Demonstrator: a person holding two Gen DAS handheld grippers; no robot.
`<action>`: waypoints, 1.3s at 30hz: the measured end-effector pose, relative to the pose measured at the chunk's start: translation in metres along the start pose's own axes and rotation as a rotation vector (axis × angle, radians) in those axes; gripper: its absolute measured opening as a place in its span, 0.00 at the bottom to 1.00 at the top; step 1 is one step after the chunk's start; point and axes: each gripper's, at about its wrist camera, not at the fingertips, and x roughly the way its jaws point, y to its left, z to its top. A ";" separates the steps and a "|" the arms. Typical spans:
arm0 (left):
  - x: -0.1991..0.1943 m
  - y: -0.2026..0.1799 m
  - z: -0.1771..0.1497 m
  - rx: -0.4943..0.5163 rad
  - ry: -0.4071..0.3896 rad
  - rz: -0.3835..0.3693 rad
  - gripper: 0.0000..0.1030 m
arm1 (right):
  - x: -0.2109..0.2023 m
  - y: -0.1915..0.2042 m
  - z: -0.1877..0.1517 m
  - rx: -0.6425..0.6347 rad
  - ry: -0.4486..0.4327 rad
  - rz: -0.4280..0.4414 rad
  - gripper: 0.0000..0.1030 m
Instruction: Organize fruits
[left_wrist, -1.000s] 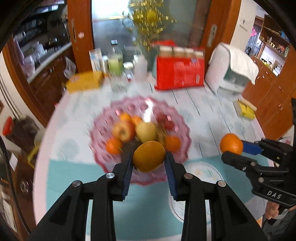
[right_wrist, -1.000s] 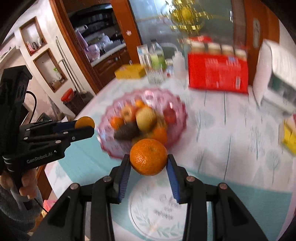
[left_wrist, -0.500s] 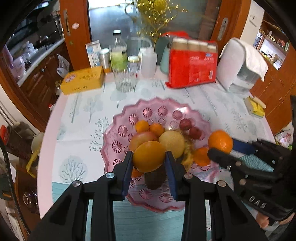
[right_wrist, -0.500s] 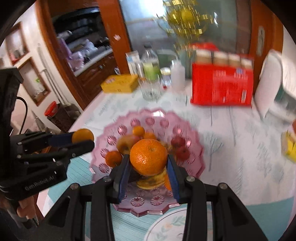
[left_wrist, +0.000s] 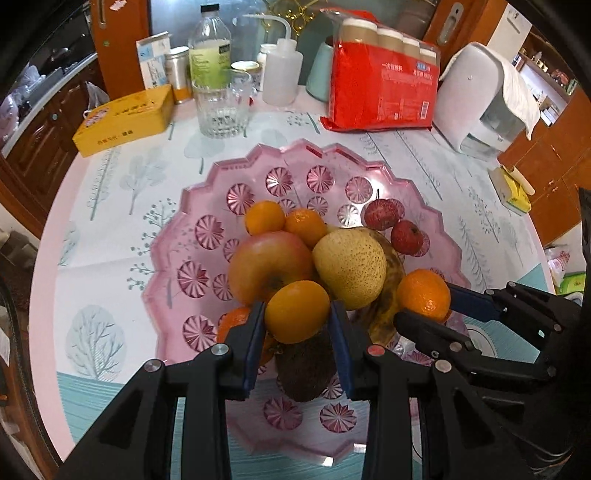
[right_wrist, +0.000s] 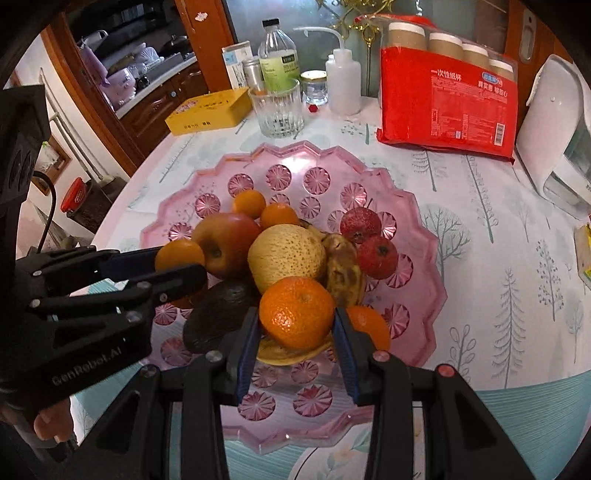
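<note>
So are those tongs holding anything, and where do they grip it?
Yes. The left tongs pinch a smooth orange fruit by its two sides; the right tongs pinch a mandarin the same way.

A home dining room: clothed table (left_wrist: 110, 206), wooden cabinets (left_wrist: 546, 162), kitchen shelves (right_wrist: 147, 70).

Both wrist cameras look steeply down, close over the pink fruit tray (left_wrist: 207, 206) (right_wrist: 417, 206). The left view sits nearer the tray's left side, the right view nearer its right. Both share the tray and the red package (left_wrist: 380, 96) (right_wrist: 447, 110) behind it.
</note>
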 end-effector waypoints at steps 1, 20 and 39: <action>0.004 -0.001 0.001 0.003 0.005 -0.001 0.32 | 0.001 -0.001 0.000 -0.002 0.004 -0.004 0.39; -0.007 0.017 -0.005 -0.051 -0.039 0.065 0.87 | -0.013 -0.010 0.000 0.021 -0.050 -0.026 0.55; -0.059 -0.005 -0.032 -0.026 -0.100 0.052 0.96 | -0.050 -0.007 -0.025 0.088 -0.096 -0.070 0.66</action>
